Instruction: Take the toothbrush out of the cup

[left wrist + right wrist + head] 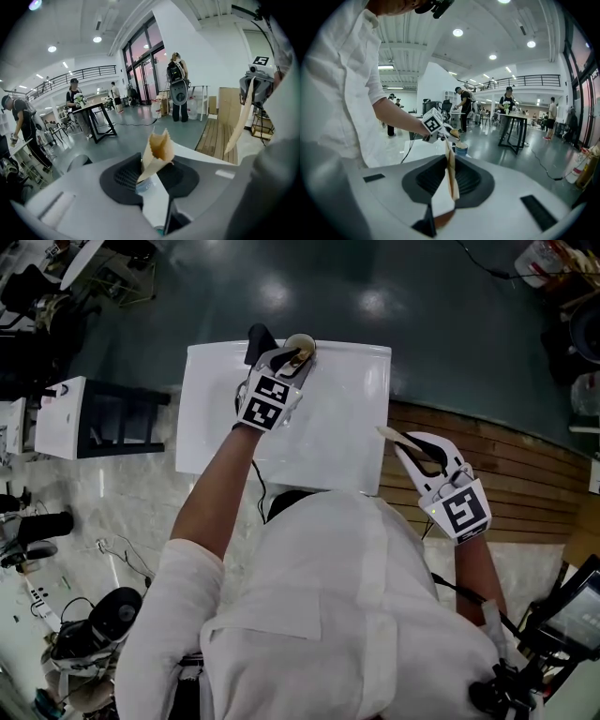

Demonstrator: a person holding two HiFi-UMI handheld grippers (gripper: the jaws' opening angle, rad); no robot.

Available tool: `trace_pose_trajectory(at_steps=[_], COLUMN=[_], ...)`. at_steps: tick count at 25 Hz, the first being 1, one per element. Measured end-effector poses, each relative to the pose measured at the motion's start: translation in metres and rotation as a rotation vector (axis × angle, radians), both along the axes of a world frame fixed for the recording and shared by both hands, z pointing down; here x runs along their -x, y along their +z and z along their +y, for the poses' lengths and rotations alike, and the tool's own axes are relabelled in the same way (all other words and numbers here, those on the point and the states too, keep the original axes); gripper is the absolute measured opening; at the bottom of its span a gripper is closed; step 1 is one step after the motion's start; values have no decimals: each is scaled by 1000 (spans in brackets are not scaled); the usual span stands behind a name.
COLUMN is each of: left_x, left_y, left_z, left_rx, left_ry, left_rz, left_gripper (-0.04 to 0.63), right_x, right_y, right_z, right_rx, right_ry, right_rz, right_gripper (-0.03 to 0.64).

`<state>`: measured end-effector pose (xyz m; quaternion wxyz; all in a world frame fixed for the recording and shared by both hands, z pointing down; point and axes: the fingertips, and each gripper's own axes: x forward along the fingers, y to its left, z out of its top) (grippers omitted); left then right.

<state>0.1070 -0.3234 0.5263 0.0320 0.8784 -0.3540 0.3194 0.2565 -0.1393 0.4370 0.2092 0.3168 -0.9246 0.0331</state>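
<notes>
**Head view:** My left gripper (289, 356) reaches across the white worktop (337, 427) to its far edge. The arm is stretched and the tips are tilted down onto the cup (302, 341). My right gripper (409, 446) hangs off the worktop's right side, near me, clenched on a flat beige strip (390, 434).

**Left gripper view:** The toothbrush (158, 151), in what looks like a brown paper sleeve, stands in the cup directly ahead of the gripper. Its long axis is close to upright, and the top leans a little right. I judge the gripper to be grasping it, pads pinching the sleeve's lower part. The way out is up along that axis.

**Right gripper view:** The strip sits edge-on between closed jaws. The cup stands well apart, far across the worktop, so the left hand is the nearer one.
</notes>
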Motion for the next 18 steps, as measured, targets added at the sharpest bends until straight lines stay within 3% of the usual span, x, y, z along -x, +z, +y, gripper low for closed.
trace_pose_trajectory(at_steps=[10,18], left_x=[19,30], left_y=[-12,-52], left_z=[2,13], left_rx=[-31,-71], left_ry=[-27,-36], left_rz=[2,28], left_gripper=[71,65], right_x=[15,30], right_y=[1,-2], right_z=[2,5], right_rx=[11,22], right_ry=[-6,-36], right_rz=[-20,-40], right_gripper=[52,52])
